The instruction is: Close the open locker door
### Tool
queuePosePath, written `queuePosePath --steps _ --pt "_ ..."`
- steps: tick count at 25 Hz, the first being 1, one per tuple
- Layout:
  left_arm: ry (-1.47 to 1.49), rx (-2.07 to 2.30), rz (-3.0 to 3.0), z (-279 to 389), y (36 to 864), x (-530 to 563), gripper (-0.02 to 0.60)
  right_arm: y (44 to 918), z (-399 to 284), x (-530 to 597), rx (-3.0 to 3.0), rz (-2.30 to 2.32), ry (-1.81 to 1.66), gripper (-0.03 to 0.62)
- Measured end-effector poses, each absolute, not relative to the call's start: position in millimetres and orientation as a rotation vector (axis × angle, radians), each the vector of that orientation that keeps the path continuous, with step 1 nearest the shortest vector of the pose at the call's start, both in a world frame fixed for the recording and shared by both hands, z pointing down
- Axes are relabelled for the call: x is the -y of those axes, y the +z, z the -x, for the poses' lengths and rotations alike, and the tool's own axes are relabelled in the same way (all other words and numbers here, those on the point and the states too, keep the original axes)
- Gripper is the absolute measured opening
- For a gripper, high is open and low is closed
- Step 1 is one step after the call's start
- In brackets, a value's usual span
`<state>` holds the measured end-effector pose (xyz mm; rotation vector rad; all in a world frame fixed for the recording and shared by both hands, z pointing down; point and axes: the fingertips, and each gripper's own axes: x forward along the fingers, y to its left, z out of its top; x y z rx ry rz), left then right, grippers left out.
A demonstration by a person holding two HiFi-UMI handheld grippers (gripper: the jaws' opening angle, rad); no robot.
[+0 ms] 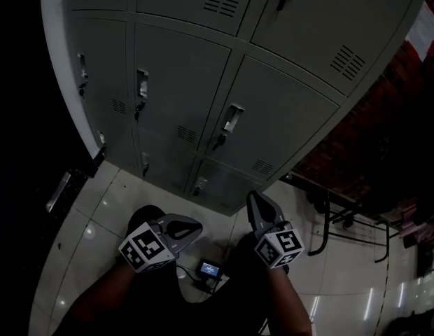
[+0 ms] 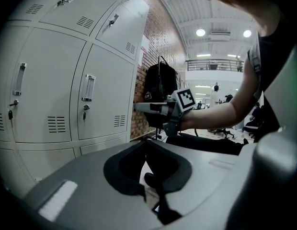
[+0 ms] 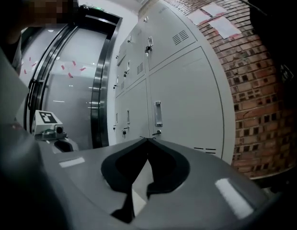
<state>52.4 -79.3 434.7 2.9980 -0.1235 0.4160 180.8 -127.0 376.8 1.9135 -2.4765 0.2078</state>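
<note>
Every door on the locker bank [image 1: 273, 117] ahead looks flush and shut, so no open door shows here. If one remains, find it first, then press the side of a jaw against its free edge near the handle and swing it steadily home. The left gripper [image 1: 196, 226] and right gripper [image 1: 255, 197] hang low over the floor, jaws together on nothing. No writing is legible: the papers [image 3: 213, 18] on the brick wall are too small to read.
</note>
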Motion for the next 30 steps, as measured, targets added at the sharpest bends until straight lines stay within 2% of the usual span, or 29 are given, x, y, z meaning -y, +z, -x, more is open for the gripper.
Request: queuePosePath --steps 11,16,20,30 --pt "0.459 0.088 -3.001 -65.9 437.4 72.6 0.012 402.0 -214.1 30.7 2.359 -1.915 0.205 0.002" --pt "0.470 0.078 -3.004 -69.2 438.7 70.8 0.012 405.7 -195.5 11.7 2.493 -1.818 0.314 0.002" --pt "0.472 0.076 -3.005 -70.9 438.8 69.8 0.012 408.5 -176.1 1.4 2.538 -1.677 0.252 0.002" --pt "0.505 0.058 -3.004 -73.0 438.1 65.8 0.012 402.2 -181.4 -7.5 2.548 -1.703 0.250 0.000"
